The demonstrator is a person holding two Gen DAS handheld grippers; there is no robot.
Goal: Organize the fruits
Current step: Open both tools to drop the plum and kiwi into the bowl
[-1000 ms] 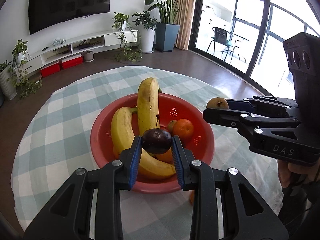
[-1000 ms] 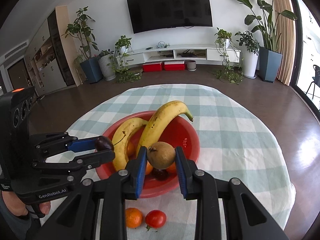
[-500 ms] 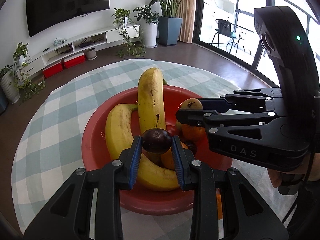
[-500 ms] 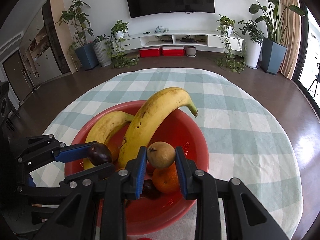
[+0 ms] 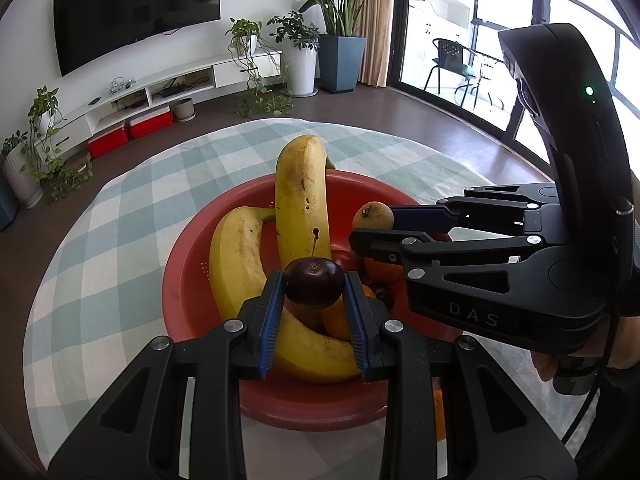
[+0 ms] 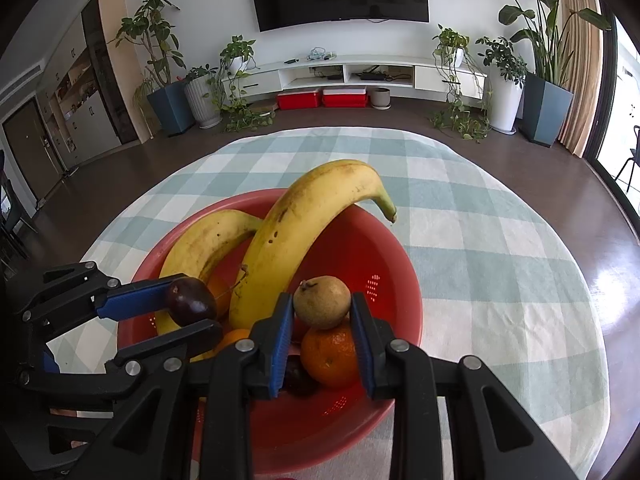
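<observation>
A red colander bowl (image 5: 188, 276) (image 6: 380, 252) stands on the checked tablecloth and holds two bananas (image 5: 300, 200) (image 6: 304, 232), oranges (image 6: 330, 354) and a dark fruit. My left gripper (image 5: 314, 292) is shut on a dark cherry (image 5: 313, 282) (image 6: 190, 306) and holds it over the bowl's near side. My right gripper (image 6: 322, 316) is shut on a small brownish-yellow fruit (image 6: 322, 307) (image 5: 372, 216) and holds it just above an orange inside the bowl. The two grippers are side by side, both over the bowl.
The round table with the checked cloth (image 6: 500, 240) drops off to a dark wooden floor on all sides. An orange fruit (image 5: 439, 412) lies on the cloth beside the bowl, mostly hidden by my left gripper. A TV wall, shelf and plants stand far behind.
Both grippers have moved forward and down over the bowl, each still holding its fruit. The right gripper has come in from the bowl's right side to above the oranges.
</observation>
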